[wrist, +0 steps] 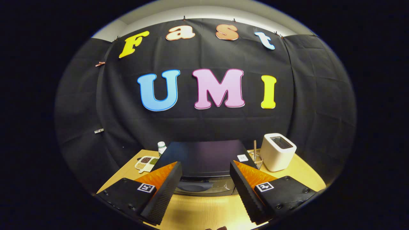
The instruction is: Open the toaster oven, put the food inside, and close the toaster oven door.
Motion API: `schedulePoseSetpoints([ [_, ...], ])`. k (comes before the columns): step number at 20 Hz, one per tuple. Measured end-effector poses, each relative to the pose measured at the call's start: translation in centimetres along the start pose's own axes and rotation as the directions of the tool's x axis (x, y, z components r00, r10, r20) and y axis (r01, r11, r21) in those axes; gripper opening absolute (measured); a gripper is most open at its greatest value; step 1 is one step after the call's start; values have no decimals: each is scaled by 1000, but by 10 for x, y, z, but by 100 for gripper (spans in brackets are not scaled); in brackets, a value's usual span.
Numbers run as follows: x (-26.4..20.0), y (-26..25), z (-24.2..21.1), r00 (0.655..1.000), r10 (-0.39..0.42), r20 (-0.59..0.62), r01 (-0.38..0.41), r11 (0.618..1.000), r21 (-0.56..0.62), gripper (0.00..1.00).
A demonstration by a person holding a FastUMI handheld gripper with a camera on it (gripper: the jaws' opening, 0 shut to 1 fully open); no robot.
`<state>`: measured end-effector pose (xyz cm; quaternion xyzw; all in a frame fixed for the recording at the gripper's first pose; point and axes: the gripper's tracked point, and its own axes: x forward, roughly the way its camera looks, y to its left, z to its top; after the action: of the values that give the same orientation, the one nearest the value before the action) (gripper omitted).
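Fingers of the gripper (206, 174) are standing wide apart, gripping nothing, hovering over the wooden table (204, 210). Just ahead of them, the dark toaster oven (204, 158) is sitting with its glass door (204, 187) facing the fingers. Left of the oven, a divided tray (146, 163) and a small white bottle (162, 147) are resting. Right of it, a white toaster (277, 151) is standing.
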<state>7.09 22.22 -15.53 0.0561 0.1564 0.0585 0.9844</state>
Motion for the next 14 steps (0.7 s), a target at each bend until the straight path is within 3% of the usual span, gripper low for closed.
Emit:
schedulePoseSetpoints([
  [10, 72, 22, -82, 976, -40, -216, 40, 999, -2, 99],
  [14, 82, 22, -91, 969, -69, -236, 59, 997, -49, 98],
])
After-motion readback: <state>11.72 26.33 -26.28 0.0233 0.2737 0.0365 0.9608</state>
